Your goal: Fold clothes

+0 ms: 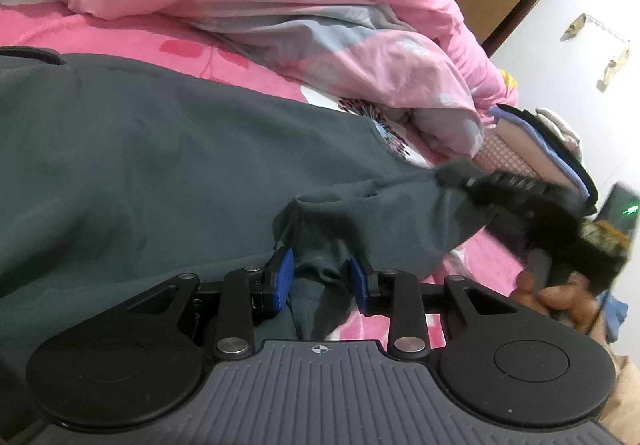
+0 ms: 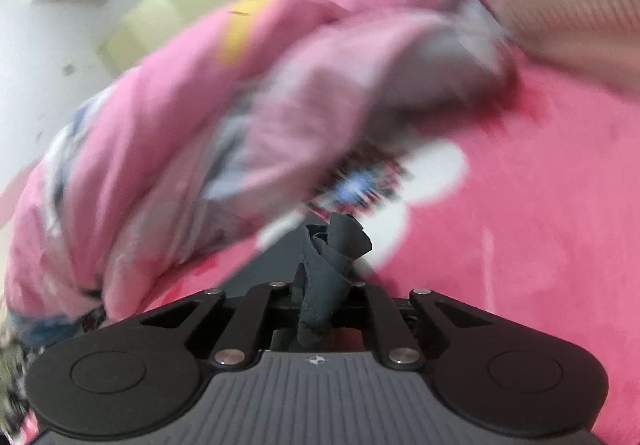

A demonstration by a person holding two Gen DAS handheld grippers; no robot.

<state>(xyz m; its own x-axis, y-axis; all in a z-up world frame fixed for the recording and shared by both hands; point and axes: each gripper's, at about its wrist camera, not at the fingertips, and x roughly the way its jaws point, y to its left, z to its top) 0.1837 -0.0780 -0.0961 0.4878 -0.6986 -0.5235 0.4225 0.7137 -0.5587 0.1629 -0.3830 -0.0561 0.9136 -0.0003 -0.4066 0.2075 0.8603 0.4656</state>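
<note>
Soft, limp dark grey garment (image 1: 168, 165) spread over pink bed sheet (image 1: 120, 37) at frame left, best pinched at hems or corners, bunched fold between parted left gripper (image 1: 320, 279), twisted end clamped in right gripper (image 2: 326, 285).

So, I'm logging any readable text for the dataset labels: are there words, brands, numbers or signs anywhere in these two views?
No readable words or numbers in either view.
Left gripper ribbed grey body: only a small crosshair symbol, no text.
Right gripper ribbed grey body: a small white mark, too blurred to read.
</note>
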